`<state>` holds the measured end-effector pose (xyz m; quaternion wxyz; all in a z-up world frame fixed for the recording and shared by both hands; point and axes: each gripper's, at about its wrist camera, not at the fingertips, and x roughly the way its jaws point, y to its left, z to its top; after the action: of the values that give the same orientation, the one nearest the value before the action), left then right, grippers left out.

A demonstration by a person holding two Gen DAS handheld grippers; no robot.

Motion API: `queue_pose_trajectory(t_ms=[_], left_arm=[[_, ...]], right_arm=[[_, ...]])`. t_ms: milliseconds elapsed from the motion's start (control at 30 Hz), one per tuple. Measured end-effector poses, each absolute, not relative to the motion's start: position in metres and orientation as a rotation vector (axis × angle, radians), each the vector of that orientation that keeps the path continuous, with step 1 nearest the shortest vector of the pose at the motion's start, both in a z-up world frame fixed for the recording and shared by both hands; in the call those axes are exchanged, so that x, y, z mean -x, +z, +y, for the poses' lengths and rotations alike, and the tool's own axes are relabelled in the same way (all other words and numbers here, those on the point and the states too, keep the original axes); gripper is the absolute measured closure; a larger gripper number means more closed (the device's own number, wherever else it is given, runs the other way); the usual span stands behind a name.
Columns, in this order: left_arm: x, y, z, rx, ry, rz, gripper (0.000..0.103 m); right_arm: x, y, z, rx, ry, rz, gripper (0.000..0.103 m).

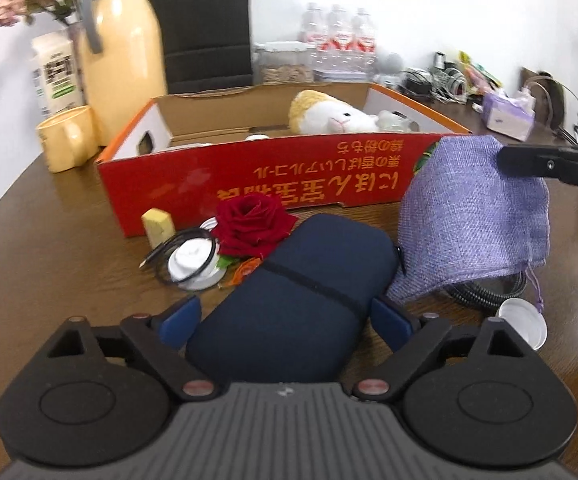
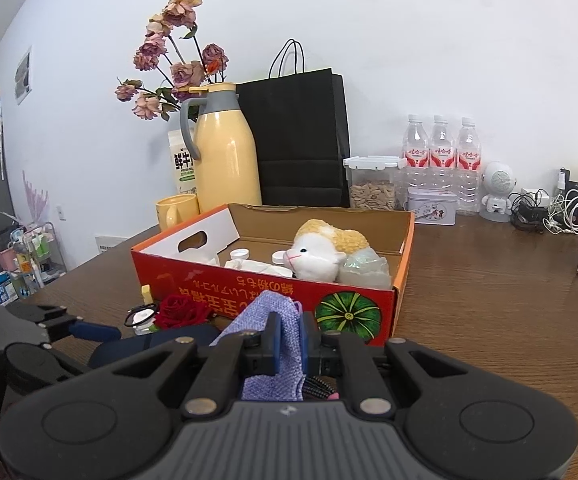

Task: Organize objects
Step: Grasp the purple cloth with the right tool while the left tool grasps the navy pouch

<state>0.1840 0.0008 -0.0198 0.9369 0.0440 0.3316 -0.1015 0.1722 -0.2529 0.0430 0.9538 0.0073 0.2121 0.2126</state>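
A navy zip case (image 1: 289, 280) lies on the brown table (image 1: 49, 240) in front of a red cardboard box (image 1: 249, 176). My left gripper (image 1: 287, 306) straddles its near end, and both blue pads (image 1: 181, 320) rest against the case's sides. My right gripper (image 2: 291, 340) is shut on the top of a purple woven pouch (image 1: 469, 224), which hangs just above the table by the box's front right corner. Inside the box lie a plush toy (image 2: 321, 252) and several small white items. A red rose (image 1: 251, 220) lies beside the case.
A black cable loop on a white lid (image 1: 193, 258) and a small yellow block (image 1: 156, 226) lie left of the rose. A white cap (image 1: 525, 324) and a black ribbed hose (image 1: 485, 294) sit under the pouch. Behind the box stand a yellow flask (image 2: 225, 152), mug, black bag and bottles.
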Motion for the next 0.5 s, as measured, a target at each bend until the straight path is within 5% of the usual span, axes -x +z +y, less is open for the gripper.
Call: queue_pose_trajectory(t_ms=[233, 500], left_arm=[[-0.168, -0.015, 0.005, -0.011, -0.158, 0.678, 0.021], [-0.173, -0.01, 0.002, -0.027, -0.21, 0.657, 0.004]], right_arm=[[-0.17, 0.043, -0.253, -0.017, 0.439, 0.43, 0.095], [-0.166, 0.044, -0.253, -0.023, 0.44, 0.429, 0.095]])
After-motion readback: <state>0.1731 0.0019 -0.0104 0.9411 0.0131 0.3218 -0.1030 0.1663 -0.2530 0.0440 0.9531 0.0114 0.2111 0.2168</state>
